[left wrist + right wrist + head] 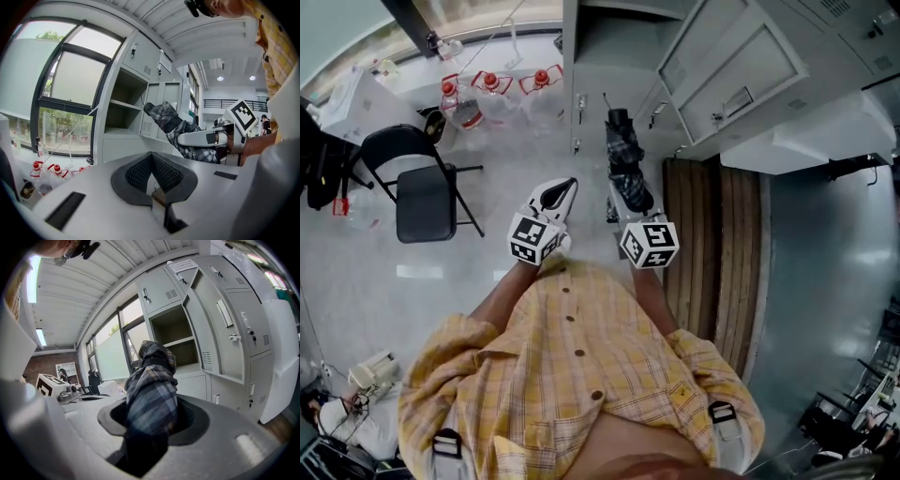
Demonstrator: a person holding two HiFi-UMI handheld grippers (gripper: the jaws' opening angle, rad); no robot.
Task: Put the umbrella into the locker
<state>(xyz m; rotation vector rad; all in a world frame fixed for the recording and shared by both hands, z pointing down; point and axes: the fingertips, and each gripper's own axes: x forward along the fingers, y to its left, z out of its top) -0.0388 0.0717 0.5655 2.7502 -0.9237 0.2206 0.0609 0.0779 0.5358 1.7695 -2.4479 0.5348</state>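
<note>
Folded plaid umbrella (152,394) clamped in right gripper (628,199), tip aimed at open locker (176,331), not yet inside. Locker door (717,70) swung open on the right. Left gripper (562,192) pinched closed, empty, alongside. 1 folding chair (425,192) and 3 red-capped bottles (492,94) far left; wooden bench (712,244) right.

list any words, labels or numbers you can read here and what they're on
None can be read.
Paper notice on the locker: print too blurred to read.
Left marker cube and right marker cube: black-and-white square patterns only, no letters.
</note>
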